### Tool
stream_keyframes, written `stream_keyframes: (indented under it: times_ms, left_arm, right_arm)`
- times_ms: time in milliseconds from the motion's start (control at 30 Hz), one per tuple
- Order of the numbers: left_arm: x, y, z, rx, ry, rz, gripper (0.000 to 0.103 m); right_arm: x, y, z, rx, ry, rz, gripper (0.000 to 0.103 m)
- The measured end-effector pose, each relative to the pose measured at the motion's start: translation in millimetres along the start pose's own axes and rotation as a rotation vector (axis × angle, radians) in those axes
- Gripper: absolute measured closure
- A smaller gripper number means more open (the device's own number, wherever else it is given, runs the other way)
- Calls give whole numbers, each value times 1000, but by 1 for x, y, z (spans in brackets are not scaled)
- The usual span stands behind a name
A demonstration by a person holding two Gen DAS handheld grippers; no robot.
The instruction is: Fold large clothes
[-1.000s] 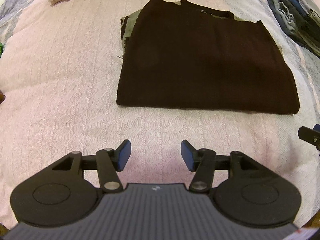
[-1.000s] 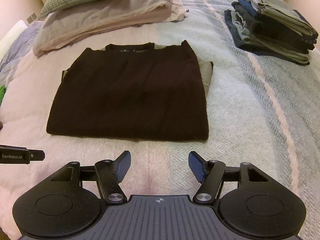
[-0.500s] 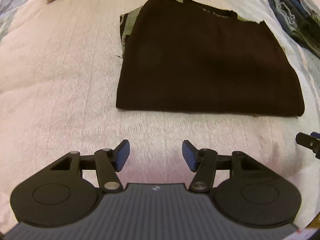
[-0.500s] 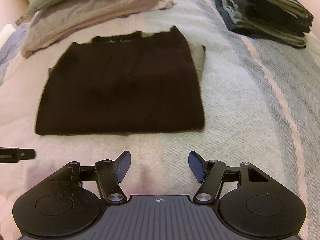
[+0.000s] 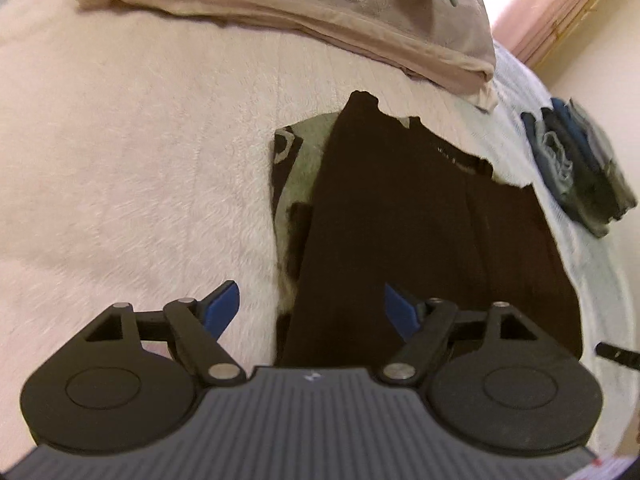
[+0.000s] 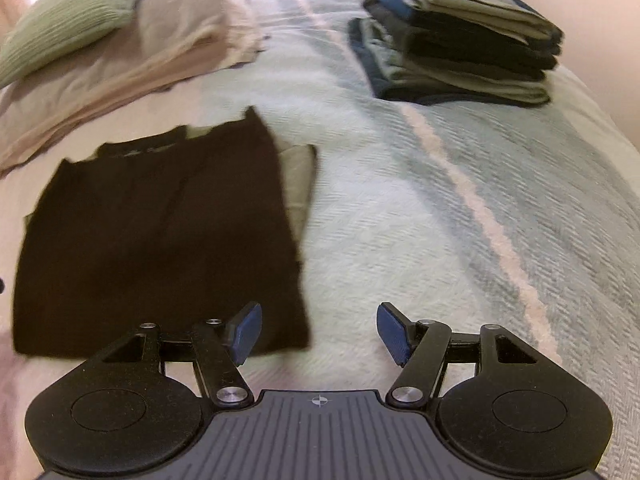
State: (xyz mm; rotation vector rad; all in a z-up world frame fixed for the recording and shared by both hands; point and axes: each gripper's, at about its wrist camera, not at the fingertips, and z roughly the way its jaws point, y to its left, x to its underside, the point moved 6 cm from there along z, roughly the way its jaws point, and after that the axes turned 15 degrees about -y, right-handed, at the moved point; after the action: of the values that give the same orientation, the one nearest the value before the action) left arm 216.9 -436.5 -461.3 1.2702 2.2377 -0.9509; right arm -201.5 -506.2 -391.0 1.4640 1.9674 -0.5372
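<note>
The right gripper (image 6: pixel 319 333) hangs over the bed (image 6: pixel 460 216), its fingers (image 6: pixel 394 334) apart with nothing between them. A folded black garment (image 6: pixel 160 232) lies flat ahead on the left. Pillows (image 6: pixel 132 52) sit beyond it; stacked clothes (image 6: pixel 460 44) rest far right.

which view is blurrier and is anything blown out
Left wrist view: motion smear across the pink blanket and dark folded garment, bright window glow top right. Right wrist view: softer smear on the garment's edge and the clothes stack, washed-out light behind the pillows.
</note>
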Motion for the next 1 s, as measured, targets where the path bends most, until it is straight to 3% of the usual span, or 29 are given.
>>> stream_keyframes:
  times_ms: [100,400,433,467,500,567,600,667,767,867,1000]
  left_arm:
    - [-4,7,24,72,11,-63,20]
    - [1,22,80,230,29,-240,22]
    - [1,22,83,238,23,-254,25]
    - [0,22,85,249,19,-262,34]
    - [0,21,88,248,20,-265,50]
    - [2,20,88,228,28,-248,65]
    - [2,19,87,214,23,-232,76]
    - [0,19,82,188,20,-229,83]
    - [-7,5,75,90,27,-210,87]
    - [-17,-28,63,-77,28,-113,88]
    - [-27,-109,44,-327,-1,140,89]
  right_arm:
    - [-2,-12,6,39,2,13,42]
    - [4,-28,18,79,11,-2,42]
    - [5,-30,19,76,14,-5,42]
    - [6,-32,22,72,17,-9,42]
    - [7,-34,25,69,21,-13,42]
    - [8,-38,32,66,31,-18,42]
    - [8,-41,36,59,35,-18,42]
    - [6,-47,42,38,37,-23,42]
    - [-4,-62,54,5,27,-59,42]
    - [-18,-85,66,-11,18,-69,42]
    - [-53,-131,71,-46,-8,-76,42]
